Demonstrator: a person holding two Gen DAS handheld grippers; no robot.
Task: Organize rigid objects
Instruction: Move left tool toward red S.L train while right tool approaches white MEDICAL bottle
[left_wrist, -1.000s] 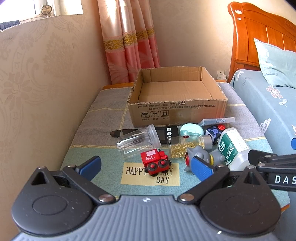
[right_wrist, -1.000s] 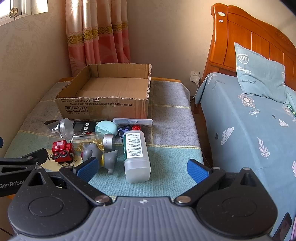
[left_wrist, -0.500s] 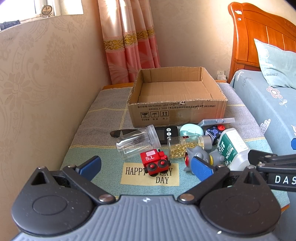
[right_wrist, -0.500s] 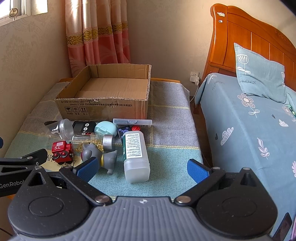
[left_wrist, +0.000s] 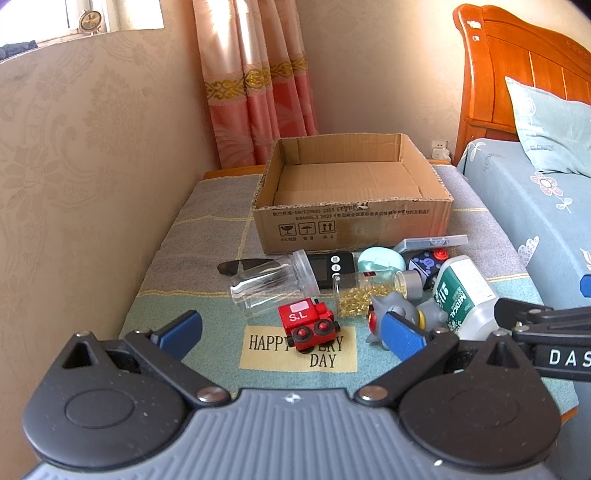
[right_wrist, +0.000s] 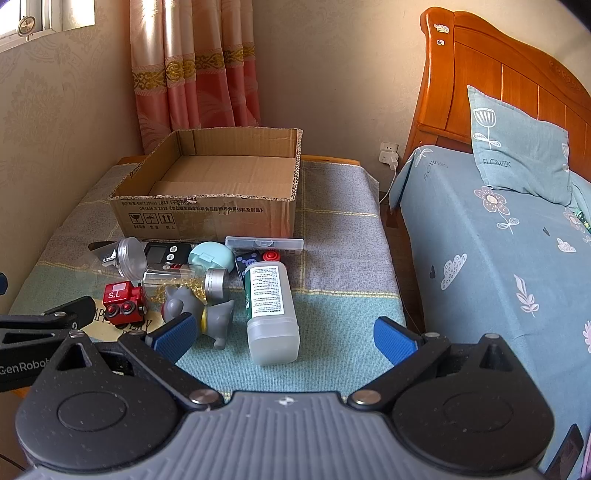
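Both tools hover spread wide, grasping nothing: the left tool (left_wrist: 291, 330) frames the red toy train (left_wrist: 308, 325), the right tool (right_wrist: 284, 334) frames the white medical bottle (right_wrist: 271, 310). The bottle lies flat on the bench (right_wrist: 340, 229), long axis running 6 to 12 o'clock in the right view, its base nearest the camera, its far end hidden among the clutter. In the left view it slants toward 11 o'clock. The clear jar (left_wrist: 273, 282) lies on its side, lid toward 2 o'clock. The cardboard box (left_wrist: 351, 221) sits at 12 o'clock behind the pile, open upward. Only the right view shows the grey toy figure (right_wrist: 207, 314) whole; the left view has its pad covering part of it.
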